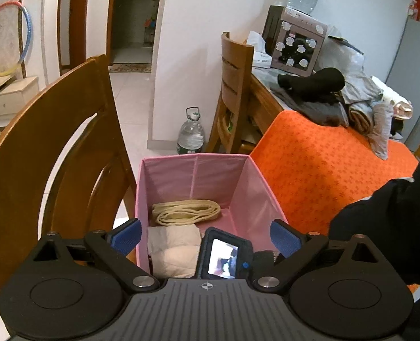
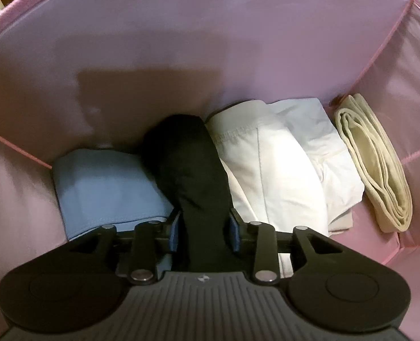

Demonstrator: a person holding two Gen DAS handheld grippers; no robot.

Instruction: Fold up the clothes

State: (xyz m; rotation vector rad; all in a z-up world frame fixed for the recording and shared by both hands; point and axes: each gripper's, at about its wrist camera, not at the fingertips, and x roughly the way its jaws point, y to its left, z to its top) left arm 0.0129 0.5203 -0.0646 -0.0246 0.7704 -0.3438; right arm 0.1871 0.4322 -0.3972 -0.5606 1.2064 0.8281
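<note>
Our right tongs [image 2: 204, 228] clamp a black garment [image 2: 187, 159] inside the pink bin [image 2: 181, 28], its lower end hidden; left tongs [image 1: 205, 234] gape empty.

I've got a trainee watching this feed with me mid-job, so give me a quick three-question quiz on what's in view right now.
1. True or false: the right gripper is shut on the black garment inside the pink bin.
2. Multiple choice: what lies right of the white garment in the right wrist view? A) blue garment B) beige garment C) water bottle
3. Fill in: the left gripper hangs above the bin with its jaws ____.

Key:
1. True
2. B, the beige garment; the blue garment lies to the left.
3. open
</note>
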